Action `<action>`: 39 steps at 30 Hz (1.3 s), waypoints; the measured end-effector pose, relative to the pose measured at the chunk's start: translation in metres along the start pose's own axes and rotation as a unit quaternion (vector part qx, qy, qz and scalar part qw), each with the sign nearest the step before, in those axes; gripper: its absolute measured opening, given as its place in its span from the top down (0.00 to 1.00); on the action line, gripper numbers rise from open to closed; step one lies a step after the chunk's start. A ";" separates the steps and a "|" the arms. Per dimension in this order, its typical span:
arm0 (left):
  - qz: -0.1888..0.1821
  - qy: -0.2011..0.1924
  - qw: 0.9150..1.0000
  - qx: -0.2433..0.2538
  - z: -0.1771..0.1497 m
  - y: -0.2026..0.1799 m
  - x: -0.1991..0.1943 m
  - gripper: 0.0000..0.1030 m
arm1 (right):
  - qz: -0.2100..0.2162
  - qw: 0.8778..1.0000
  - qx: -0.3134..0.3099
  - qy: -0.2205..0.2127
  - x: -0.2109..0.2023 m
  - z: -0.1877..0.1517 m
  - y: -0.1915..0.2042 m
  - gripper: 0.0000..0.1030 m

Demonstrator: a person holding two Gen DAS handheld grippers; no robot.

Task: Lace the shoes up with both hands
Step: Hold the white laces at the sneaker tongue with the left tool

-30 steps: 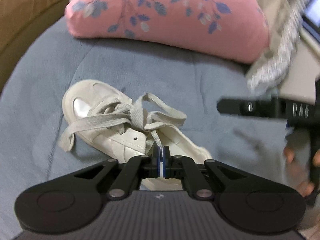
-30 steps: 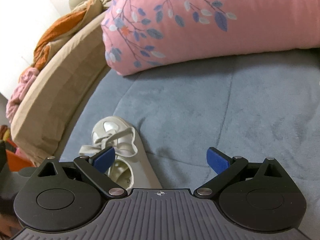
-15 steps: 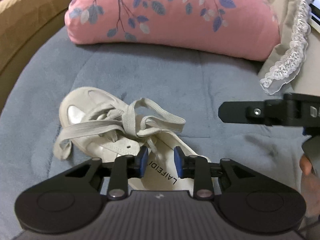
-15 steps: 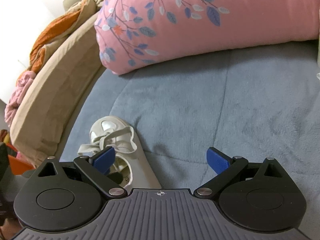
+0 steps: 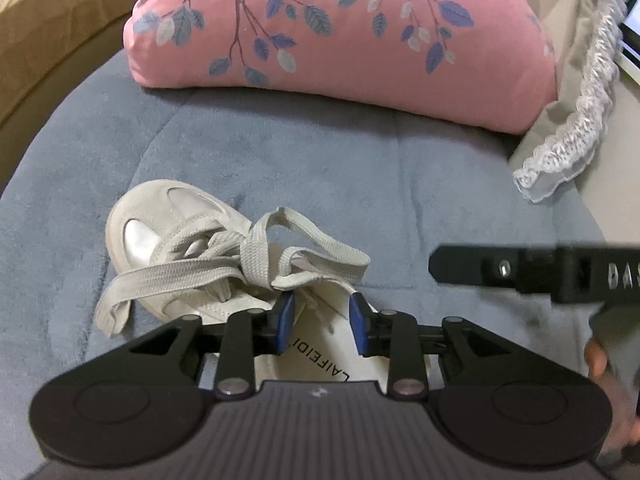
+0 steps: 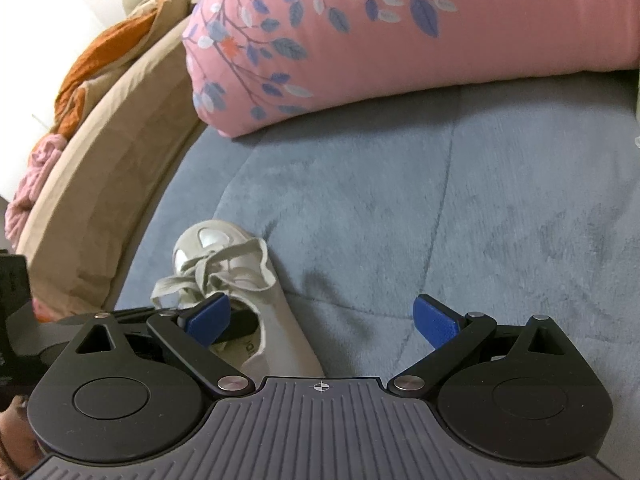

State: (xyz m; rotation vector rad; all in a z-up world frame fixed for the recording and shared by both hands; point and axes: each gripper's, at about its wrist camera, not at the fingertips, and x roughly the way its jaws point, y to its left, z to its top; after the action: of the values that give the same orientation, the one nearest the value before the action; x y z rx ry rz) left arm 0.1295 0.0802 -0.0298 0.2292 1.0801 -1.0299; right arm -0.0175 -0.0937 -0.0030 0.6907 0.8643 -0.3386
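A pale shoe [image 5: 188,236] lies on the grey-blue blanket [image 5: 360,184], toe toward 11 o'clock, its flat laces [image 5: 256,256] looped loosely over the tongue. "LAIFEIDI" is printed on the insole. The left gripper [image 5: 321,322] hangs over the shoe's opening, released and grasping nothing. The right gripper [image 6: 322,318] is spread wide and empty, with the shoe at its 9 o'clock. A pink floral pillow [image 5: 340,40] sits at 12 o'clock.

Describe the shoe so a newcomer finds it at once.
On the grey-blue plush blanket, below the pink floral pillow, lies one off-white low sneaker. Its flat grey laces sprawl in loose loops just beyond the open left gripper.
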 end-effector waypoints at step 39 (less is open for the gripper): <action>0.105 0.016 0.994 -0.018 0.014 -0.010 0.020 0.96 | 0.001 1.000 -0.001 -0.013 -0.007 0.001 -0.003 0.02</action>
State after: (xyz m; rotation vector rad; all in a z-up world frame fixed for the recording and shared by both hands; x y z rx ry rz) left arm 0.1315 0.0548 -0.0360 0.3248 1.0786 -0.8198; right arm -0.0224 -0.0964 0.0019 0.6847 0.8389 -0.3444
